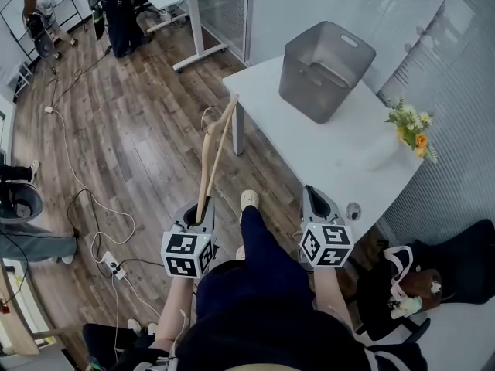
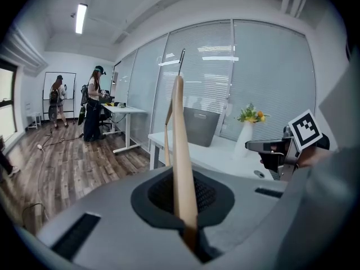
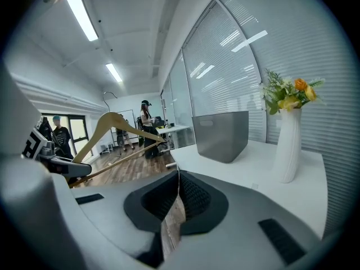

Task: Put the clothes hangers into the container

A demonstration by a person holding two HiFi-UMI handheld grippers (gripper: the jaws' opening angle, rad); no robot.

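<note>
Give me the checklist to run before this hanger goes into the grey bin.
1. Grip on the hanger: ok. The left claw is shut on the wooden hanger.
2. Right claw free: ok. It is shut with nothing in it.
3. Bin opening: ok. The grey bin has no lid, and what shows of its inside looks empty.
4. Bin placement: ok. It stands on the white table.
5. Vase out of the way: ok. It stands apart from the bin.
6. Hanger over the bin: not ok. It is short of the table, above the floor.
</note>
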